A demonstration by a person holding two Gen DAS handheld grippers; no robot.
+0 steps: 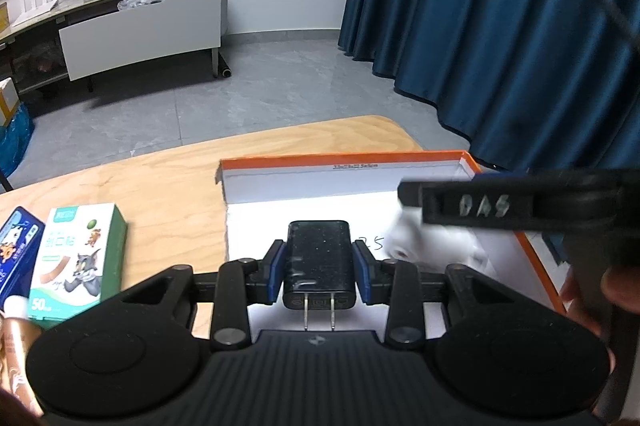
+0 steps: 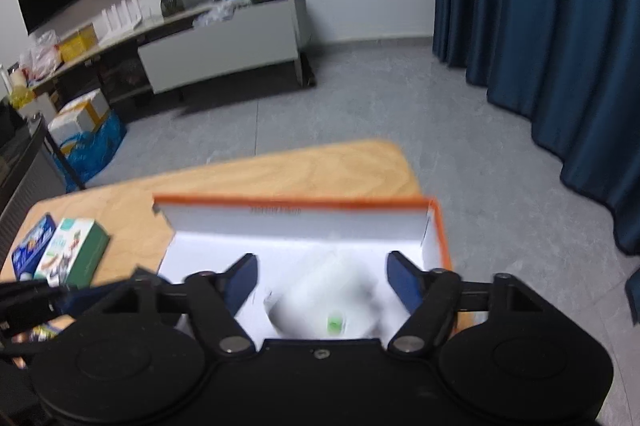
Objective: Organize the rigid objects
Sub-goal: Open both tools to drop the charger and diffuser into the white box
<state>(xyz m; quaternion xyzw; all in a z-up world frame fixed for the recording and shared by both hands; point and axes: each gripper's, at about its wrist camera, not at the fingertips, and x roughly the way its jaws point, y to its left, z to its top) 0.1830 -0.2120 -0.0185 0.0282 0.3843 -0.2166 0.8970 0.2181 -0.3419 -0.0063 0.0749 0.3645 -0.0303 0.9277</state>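
Observation:
My left gripper (image 1: 319, 262) is shut on a black wall charger (image 1: 319, 258), prongs toward the camera, held over the near left part of the orange-rimmed white box (image 1: 340, 160). My right gripper (image 2: 322, 276) is open and empty over the same box (image 2: 296, 204). A blurred white object with a green spot (image 2: 328, 302) lies in the box between and below its fingers. It also shows as a white blur in the left wrist view (image 1: 420, 238). The right gripper's black body (image 1: 512, 204) crosses the right side of the left wrist view.
The box sits on a wooden table (image 1: 160, 178). A green-and-white bandage carton (image 1: 76, 258) and a blue tin (image 1: 18, 250) lie left of the box, also in the right wrist view (image 2: 74, 256). Blue curtains (image 1: 500, 26) and grey floor lie beyond.

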